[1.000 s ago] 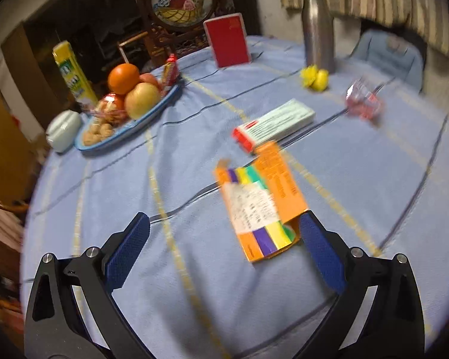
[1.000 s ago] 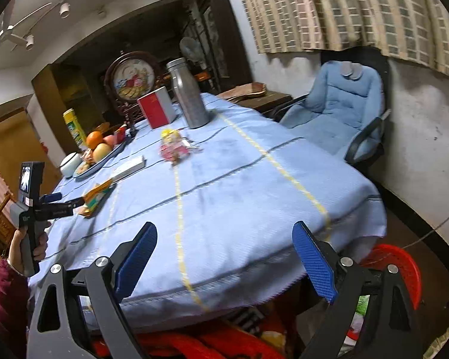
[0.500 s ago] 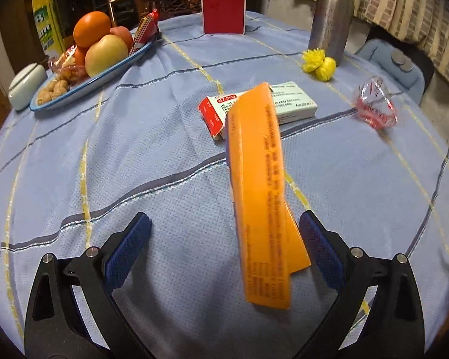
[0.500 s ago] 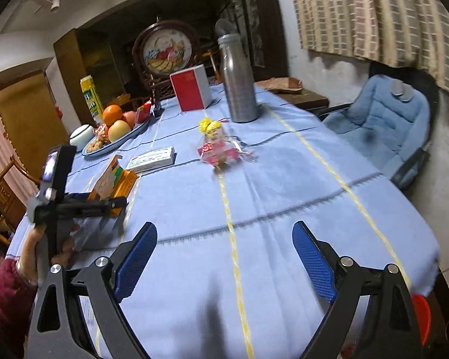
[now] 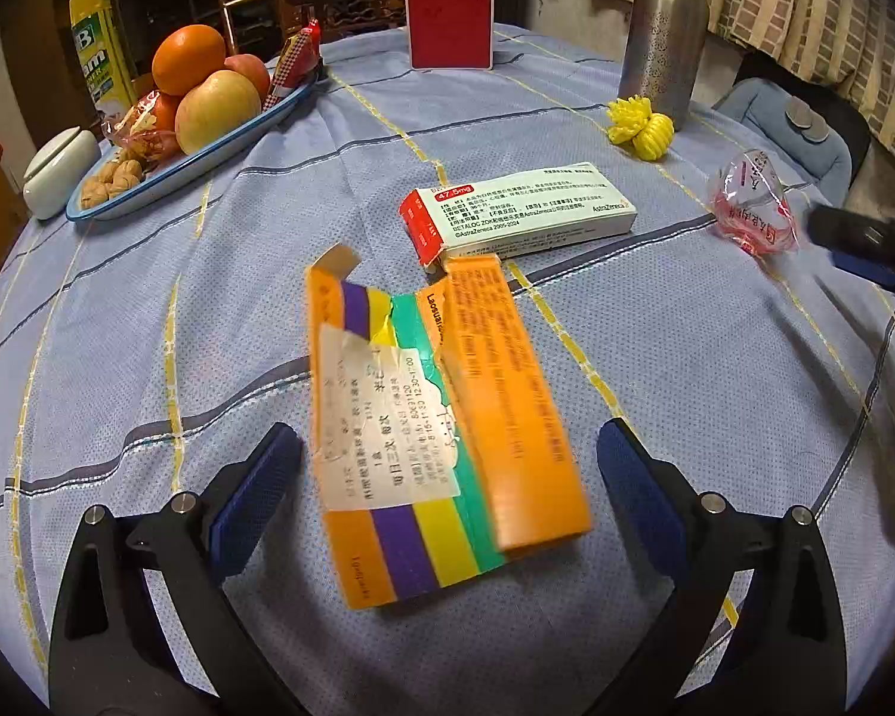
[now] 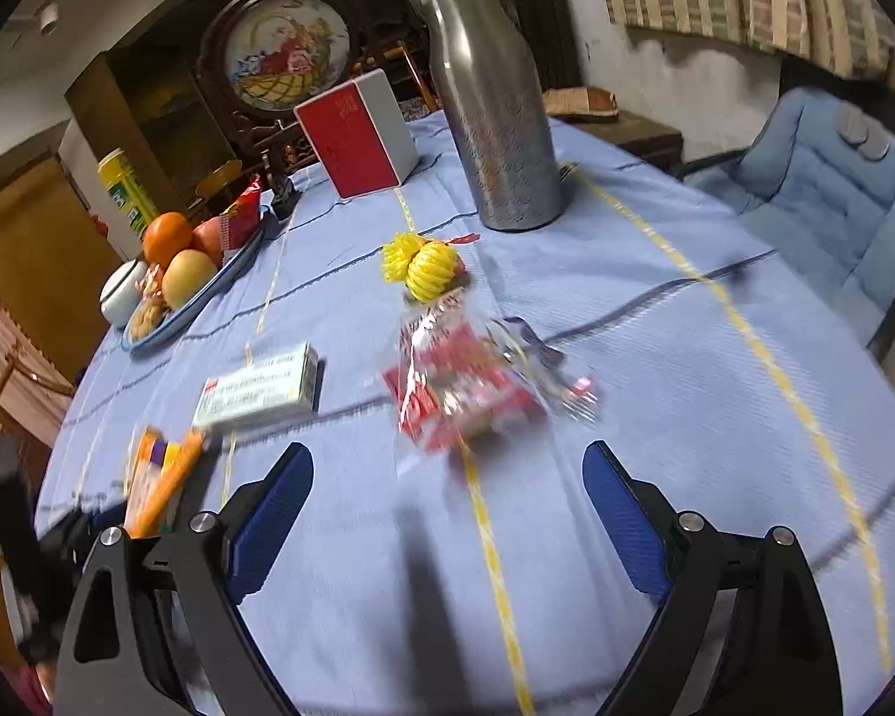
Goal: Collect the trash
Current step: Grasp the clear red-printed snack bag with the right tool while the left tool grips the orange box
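Observation:
A torn orange box (image 5: pixel 441 435) with purple, yellow and green stripes and a white label lies on the blue tablecloth (image 5: pixel 149 328). My left gripper (image 5: pixel 447 495) is open, its blue pads on either side of the box's near end without touching it. Beyond it lies a white and red medicine box (image 5: pixel 525 209). A crumpled red and clear wrapper (image 6: pixel 465 388) sits just ahead of my open right gripper (image 6: pixel 447 513). In the right wrist view, a yellow foam net (image 6: pixel 420 262) lies behind the wrapper and the orange box (image 6: pixel 161 477) is at lower left.
A blue plate of fruit and nuts (image 5: pixel 167 179) and a white lidded jar (image 5: pixel 59 167) stand at the far left. A steel flask (image 6: pixel 495 119) and a red box (image 6: pixel 358 143) stand at the back. A blue padded chair (image 6: pixel 817 197) is beyond the table's right edge.
The right gripper has come in over the table up to the wrapper. The left gripper has closed in on the orange box, which stood on edge half a second ago and now shows its striped face.

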Tool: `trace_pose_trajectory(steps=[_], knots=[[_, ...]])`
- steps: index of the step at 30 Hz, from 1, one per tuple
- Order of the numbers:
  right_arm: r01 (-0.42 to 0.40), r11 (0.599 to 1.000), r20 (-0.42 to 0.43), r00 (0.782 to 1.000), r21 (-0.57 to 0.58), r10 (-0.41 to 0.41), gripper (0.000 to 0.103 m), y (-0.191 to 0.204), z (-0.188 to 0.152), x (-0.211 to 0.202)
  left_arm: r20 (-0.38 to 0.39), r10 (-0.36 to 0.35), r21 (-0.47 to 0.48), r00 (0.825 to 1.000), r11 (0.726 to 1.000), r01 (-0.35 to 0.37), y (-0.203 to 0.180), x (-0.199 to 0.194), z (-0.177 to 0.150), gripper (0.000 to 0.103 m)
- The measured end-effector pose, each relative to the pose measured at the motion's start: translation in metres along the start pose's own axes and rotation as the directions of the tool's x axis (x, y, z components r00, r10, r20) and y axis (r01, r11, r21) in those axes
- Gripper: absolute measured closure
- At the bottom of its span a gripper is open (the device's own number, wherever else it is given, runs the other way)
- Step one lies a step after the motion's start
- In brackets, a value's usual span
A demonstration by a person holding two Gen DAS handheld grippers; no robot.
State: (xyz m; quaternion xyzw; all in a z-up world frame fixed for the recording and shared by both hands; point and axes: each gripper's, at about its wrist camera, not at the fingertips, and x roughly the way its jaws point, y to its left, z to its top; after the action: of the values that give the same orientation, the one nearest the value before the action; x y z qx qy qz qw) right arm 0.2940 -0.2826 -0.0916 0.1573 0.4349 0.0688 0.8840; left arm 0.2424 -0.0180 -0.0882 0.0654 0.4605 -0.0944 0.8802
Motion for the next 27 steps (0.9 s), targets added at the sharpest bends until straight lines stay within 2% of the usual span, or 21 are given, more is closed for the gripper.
trace_pose_trajectory(steps=[6, 10, 13, 17, 27], knots=[[-0.049, 0.996, -0.026, 0.998, 0.070, 0.051, 0.012, 0.002, 0.014, 0.033, 0.000, 0.000, 0.001, 1.000, 1.000, 0.000, 0.000, 0.000, 0.000, 0.006], [-0.067, 0.991, -0.011, 0.998, 0.113, 0.069, 0.012, -0.004, 0.024, 0.047, 0.000, -0.001, 0.001, 1.000, 1.000, 0.001, 0.000, 0.000, 0.000, 0.006], [-0.080, 0.991, 0.009, 0.997, 0.112, 0.079, 0.016, -0.009, 0.025, 0.047, 0.000, 0.000, 0.001, 1.000, 1.000, 0.000, 0.000, 0.000, 0.000, 0.006], [-0.044, 0.997, 0.003, 0.999, 0.061, 0.044, 0.019, -0.004, 0.026, 0.048, 0.000, 0.000, 0.001, 1.000, 1.000, 0.000, 0.000, 0.000, 0.000, 0.006], [-0.108, 0.985, 0.014, 0.994, 0.135, 0.107, 0.019, -0.018, 0.026, 0.046, -0.001, 0.000, 0.000, 1.000, 1.000, 0.000, 0.000, 0.000, -0.001, 0.006]])
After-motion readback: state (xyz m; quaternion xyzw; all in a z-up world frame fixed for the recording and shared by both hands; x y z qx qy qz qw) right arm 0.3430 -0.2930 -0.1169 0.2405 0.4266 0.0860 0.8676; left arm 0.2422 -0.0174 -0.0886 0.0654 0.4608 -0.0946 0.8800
